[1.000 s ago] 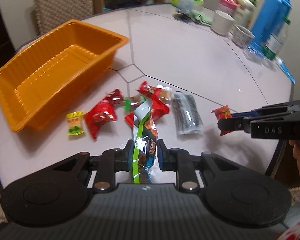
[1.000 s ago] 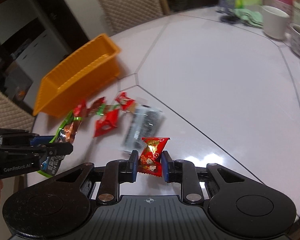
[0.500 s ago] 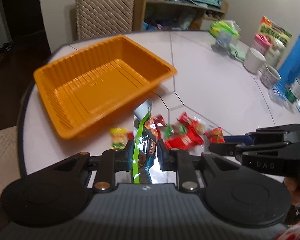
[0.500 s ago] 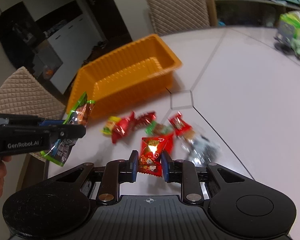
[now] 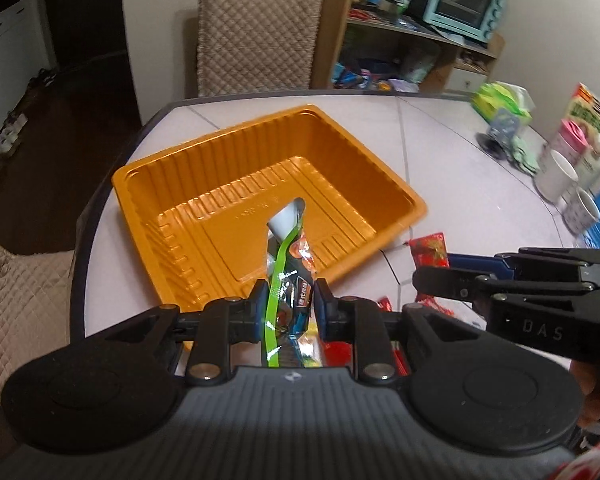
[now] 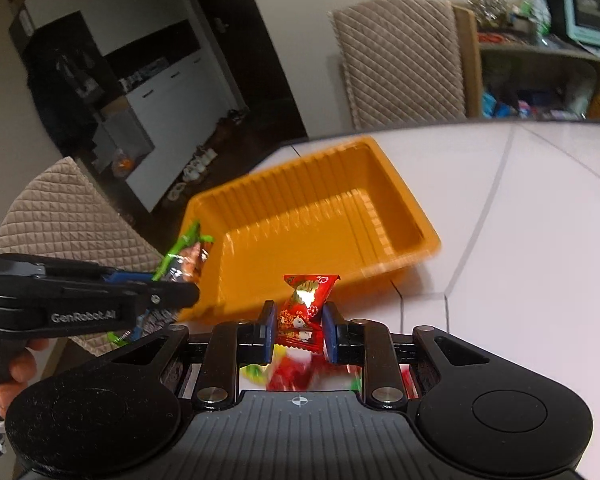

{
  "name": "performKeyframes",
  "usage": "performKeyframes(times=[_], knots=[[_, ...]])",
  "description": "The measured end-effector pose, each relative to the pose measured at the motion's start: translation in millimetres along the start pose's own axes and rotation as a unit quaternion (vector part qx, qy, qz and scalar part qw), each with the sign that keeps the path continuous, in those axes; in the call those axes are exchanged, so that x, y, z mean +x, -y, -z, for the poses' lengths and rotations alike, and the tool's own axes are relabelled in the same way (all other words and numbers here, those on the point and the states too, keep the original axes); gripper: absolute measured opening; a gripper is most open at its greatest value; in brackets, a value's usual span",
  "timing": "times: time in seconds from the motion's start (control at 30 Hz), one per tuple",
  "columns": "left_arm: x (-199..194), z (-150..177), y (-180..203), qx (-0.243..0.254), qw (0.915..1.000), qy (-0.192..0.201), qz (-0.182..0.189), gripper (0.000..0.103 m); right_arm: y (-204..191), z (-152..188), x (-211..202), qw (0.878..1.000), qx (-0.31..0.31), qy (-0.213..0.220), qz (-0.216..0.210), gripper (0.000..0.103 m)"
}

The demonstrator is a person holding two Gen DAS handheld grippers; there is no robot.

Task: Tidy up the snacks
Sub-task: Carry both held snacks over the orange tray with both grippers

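The left gripper (image 5: 287,304) pinches a green-edged snack packet (image 5: 286,276) upright over the near edge of the empty orange tray (image 5: 172,184); the right gripper (image 6: 299,330) clamps a red candy packet (image 6: 304,304) near the tray's near rim; loose snacks (image 6: 296,374) lie blurred on the white table (image 5: 460,184) beneath.

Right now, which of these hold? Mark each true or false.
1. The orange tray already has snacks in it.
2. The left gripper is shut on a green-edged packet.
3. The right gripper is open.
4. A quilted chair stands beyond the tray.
1. False: the orange tray holds nothing.
2. True: the left gripper clamps the green-edged packet.
3. False: the right gripper is shut on a red packet.
4. True: the quilted chair stands behind the table.
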State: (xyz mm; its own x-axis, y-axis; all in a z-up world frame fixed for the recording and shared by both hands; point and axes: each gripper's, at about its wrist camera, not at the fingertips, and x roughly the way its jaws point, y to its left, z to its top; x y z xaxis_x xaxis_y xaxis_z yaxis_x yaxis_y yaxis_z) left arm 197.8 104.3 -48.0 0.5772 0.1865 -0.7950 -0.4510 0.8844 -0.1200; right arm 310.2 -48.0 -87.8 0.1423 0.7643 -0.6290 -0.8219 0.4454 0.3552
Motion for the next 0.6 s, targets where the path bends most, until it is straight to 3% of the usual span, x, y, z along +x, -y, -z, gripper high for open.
performKeyframes(times=[0.3, 0.6], knots=[[26, -22, -9, -0.037, 0.999, -0.002, -0.025, 0.021, 1, -26, 43, 0.999, -0.039, -0.008, -0.021, 0.025], [61, -33, -16, -0.065, 0.9965, -0.023, -0.048, 0.021, 18, -38, 96, 0.998, -0.049, -0.048, -0.017, 0.025]])
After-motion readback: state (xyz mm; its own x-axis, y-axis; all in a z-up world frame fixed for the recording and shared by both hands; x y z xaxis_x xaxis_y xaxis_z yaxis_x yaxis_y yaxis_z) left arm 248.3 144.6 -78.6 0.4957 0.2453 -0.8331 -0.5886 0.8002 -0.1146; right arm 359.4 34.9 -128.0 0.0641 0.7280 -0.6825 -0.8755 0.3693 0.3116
